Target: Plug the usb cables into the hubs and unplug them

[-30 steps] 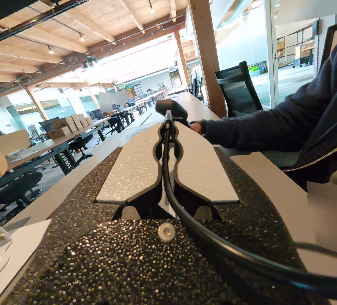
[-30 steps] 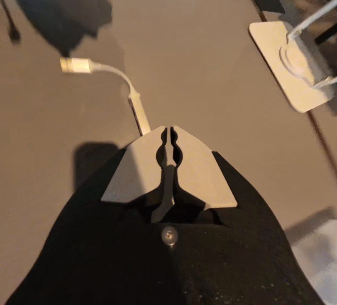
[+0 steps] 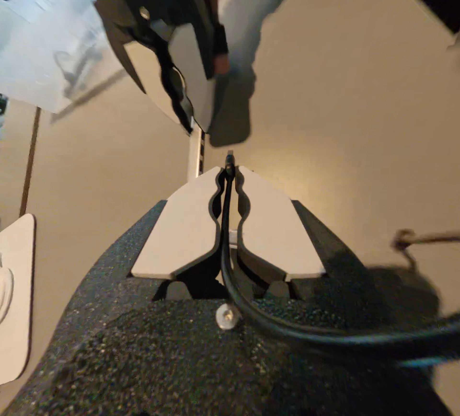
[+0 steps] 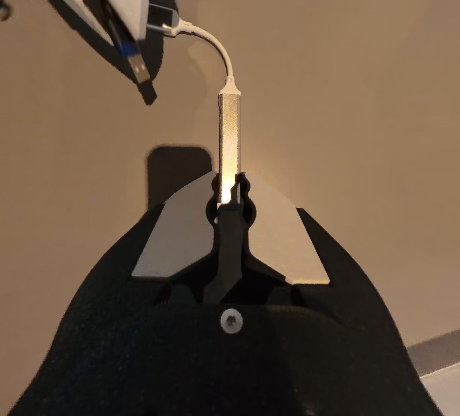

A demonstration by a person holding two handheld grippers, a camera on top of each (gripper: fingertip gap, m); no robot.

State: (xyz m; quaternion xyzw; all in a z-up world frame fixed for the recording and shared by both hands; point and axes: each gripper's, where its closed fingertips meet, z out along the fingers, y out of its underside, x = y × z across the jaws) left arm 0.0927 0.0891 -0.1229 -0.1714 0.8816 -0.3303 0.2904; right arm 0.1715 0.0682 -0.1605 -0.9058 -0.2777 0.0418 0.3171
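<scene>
Since a second ago the left gripper (image 3: pixel 228 170) has swung down toward the table, pinching a black usb cable (image 3: pixel 225 217). The right gripper (image 4: pixel 230 175) clamps the silver hub (image 4: pixel 229 130) steady, likely for plugging; the plug (image 4: pixel 139 70) hovers far left.

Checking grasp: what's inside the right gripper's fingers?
The silver hub: its near end sits clamped in the right gripper, white pigtail curving away. The fingers hide the gripped end.

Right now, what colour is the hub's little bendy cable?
White; the hub's cable shows best in the right wrist view.
</scene>
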